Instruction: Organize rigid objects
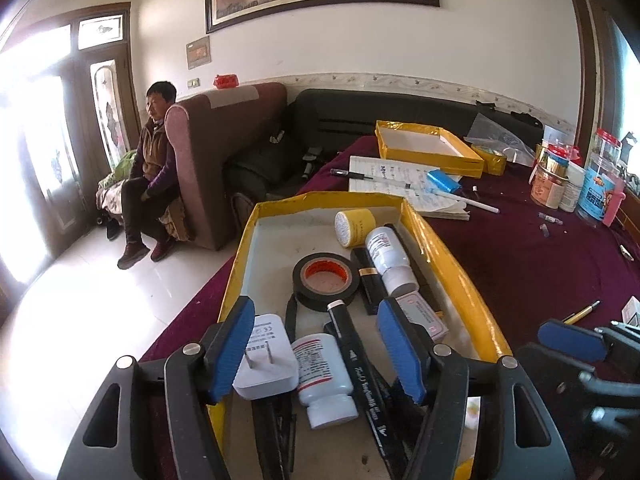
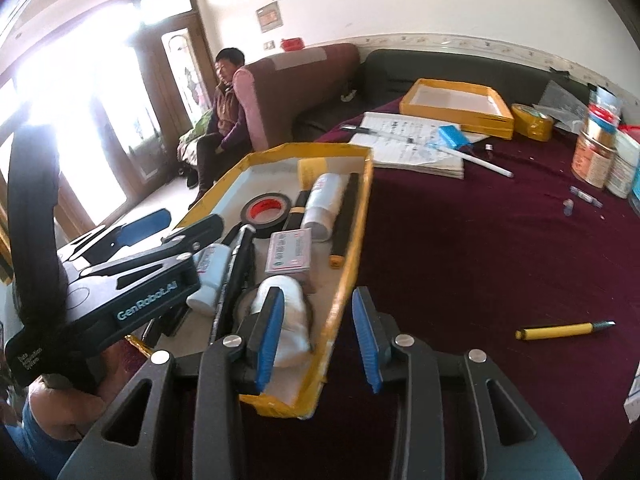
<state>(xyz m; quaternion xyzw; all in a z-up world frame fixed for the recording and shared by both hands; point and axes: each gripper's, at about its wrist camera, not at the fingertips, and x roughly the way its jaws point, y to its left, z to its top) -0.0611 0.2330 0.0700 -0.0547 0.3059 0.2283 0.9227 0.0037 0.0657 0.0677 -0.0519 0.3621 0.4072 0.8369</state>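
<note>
Both grippers stand apart and empty: the left gripper [image 1: 316, 350] hangs over the near end of the yellow tray [image 1: 448, 264], above a white pill bottle [image 1: 320, 376] and black marker [image 1: 360, 360]; the right gripper [image 2: 318, 334] straddles the tray's right wall. A yellow pen [image 2: 564, 330] lies loose on the maroon cloth [image 2: 480, 248], right of the tray. Closing there could snag the wall and tip the tray.

Two yellow trays [image 1: 460, 268] [image 1: 430, 148]. In the nearer: one black tape roll [image 1: 324, 280], two white bottles [image 1: 324, 376] [image 1: 390, 256], one white plug adapter [image 1: 266, 356]. One open notebook [image 1: 404, 184], upper centre of the frame.
</note>
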